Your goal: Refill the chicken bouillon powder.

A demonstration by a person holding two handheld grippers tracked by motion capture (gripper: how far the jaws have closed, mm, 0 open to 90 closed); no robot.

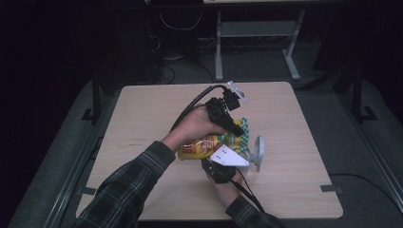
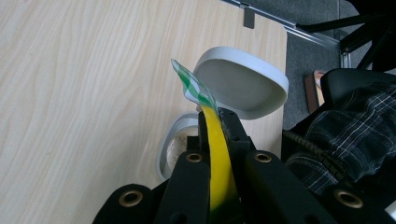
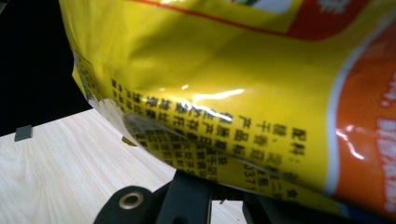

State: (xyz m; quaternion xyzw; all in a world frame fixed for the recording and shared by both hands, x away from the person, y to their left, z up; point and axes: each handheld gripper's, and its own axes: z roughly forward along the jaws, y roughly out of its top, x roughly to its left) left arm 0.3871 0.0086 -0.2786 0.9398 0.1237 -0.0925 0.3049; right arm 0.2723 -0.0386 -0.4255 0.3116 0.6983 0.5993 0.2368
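yellow snack bag (image 1: pixel 204 145) pinched between both hands: left gripper (image 1: pixel 236 127) clamps its top edge, right gripper (image 1: pixel 223 164) its side; the print is chinese.

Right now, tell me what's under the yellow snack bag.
Under the bag, by its green-checked end, stand a small white bowl with something pale inside and a white dish tilted up beside it. The bag and left gripper cover most of the bowl.
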